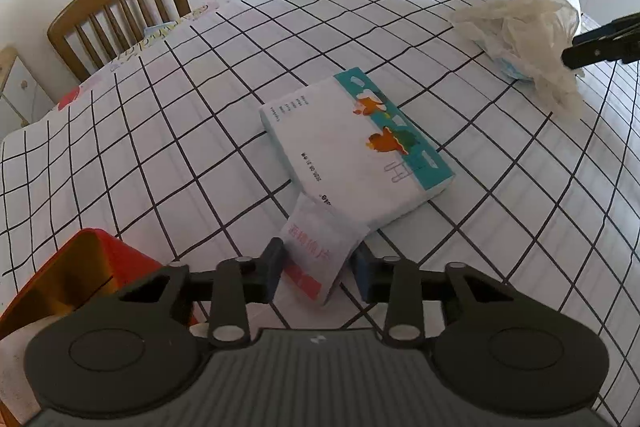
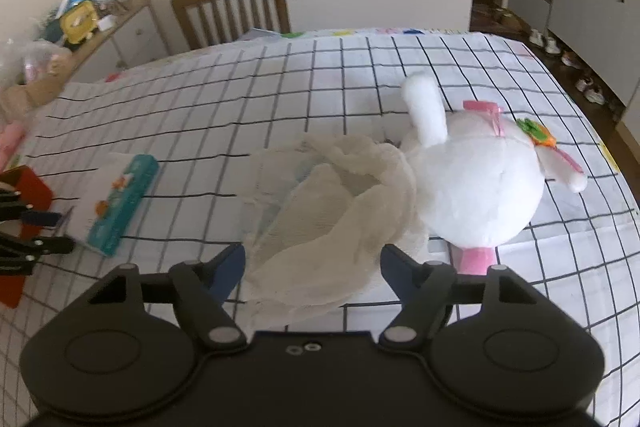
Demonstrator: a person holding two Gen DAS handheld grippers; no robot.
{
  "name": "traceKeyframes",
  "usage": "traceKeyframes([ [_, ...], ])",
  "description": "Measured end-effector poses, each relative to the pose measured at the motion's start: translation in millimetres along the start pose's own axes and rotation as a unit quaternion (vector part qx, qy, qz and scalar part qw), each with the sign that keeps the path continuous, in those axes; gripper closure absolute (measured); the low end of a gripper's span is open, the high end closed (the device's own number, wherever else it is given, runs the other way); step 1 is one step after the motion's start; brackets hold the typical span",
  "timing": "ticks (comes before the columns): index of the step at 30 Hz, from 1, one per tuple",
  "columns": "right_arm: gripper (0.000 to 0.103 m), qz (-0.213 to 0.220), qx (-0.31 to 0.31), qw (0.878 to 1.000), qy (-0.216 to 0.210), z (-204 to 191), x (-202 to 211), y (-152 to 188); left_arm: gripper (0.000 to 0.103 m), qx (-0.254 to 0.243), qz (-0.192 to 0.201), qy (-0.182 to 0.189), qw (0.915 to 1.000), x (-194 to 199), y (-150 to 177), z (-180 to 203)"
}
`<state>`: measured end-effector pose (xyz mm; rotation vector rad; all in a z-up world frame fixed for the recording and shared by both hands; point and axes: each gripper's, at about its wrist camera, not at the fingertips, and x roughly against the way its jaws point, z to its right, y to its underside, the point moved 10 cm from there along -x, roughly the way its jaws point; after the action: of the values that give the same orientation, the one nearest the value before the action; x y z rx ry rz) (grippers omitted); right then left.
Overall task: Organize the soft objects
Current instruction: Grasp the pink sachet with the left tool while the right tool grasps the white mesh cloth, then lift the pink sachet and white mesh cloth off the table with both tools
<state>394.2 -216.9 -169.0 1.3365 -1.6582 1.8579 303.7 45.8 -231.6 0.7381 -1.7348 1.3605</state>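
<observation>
Soft objects everywhere, and nothing looks sorted yet! Nearest the near edge of the tabletop [image 1: 168, 115], a small white sachet [image 1: 320, 251] with red print sits between the left gripper [image 1: 320, 267] fingers, its far end tucked under the tissue pack [image 1: 356, 147]. The jaws stand narrow around it, one pad touching its side, the other just beside it, so no firm pinch is visible. A red box [image 1: 96, 267] waits at the near left corner, perhaps the destination, by my guess. Over on the right side, the right gripper [image 2: 312, 267] stands fairly wide, straddling a crumpled white cloth [image 2: 340, 211]; the pads flank it without squeezing. Just beyond, touching the cloth, lies a white plush rabbit [image 2: 476, 179] with pink trim. Pack, cloth and rabbit all lie loose on the tabletop, so most of the tidying remains.
</observation>
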Motion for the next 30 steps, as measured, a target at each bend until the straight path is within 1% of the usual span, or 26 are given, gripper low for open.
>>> traceKeyframes([
  [2,0.036,-0.004,0.003,1.000,0.008,-1,-6,2,0.071,0.005,0.003,-0.001,1.0000,1,0,-1],
  [4,0.052,-0.010,0.019,0.999,0.025,-4,-11,5,0.074,0.010,0.005,-0.002,0.9999,1,0,-2],
  [5,0.055,-0.013,0.031,0.999,0.035,-5,-14,7,0.077,0.013,0.007,-0.003,0.9999,1,0,-2],
  [7,0.074,-0.014,0.048,0.997,0.050,-7,-16,10,0.079,0.018,0.009,-0.004,0.9998,2,0,-3],
  [8,0.078,-0.015,0.057,0.997,0.058,-8,-16,12,0.081,0.022,0.011,-0.005,0.9997,3,0,-3],
  [9,0.088,-0.013,0.064,0.996,0.062,-8,-16,13,0.083,0.025,0.013,-0.007,0.9996,4,0,-3],
  [10,0.095,-0.009,0.070,0.995,0.064,-9,-14,14,0.084,0.029,0.015,-0.009,0.9994,5,0,-3],
  [13,0.099,0.005,0.090,0.994,0.068,-11,-7,15,0.087,0.044,0.021,-0.014,0.9987,9,-1,-5],
  [15,0.099,0.020,0.101,0.992,0.070,-14,1,13,0.091,0.058,0.027,-0.013,0.9979,12,-1,-7],
  [18,0.100,0.046,0.107,0.991,0.066,-21,17,5,0.094,0.076,0.040,-0.014,0.9962,19,-2,-8],
  [25,0.100,0.111,0.095,0.989,0.039,-34,64,-14,0.095,0.117,0.071,-0.010,0.9906,40,-7,-12],
  [30,0.100,0.150,0.088,0.985,0.016,-44,101,-31,0.095,0.123,0.079,-0.007,0.9892,49,-6,-12],
])
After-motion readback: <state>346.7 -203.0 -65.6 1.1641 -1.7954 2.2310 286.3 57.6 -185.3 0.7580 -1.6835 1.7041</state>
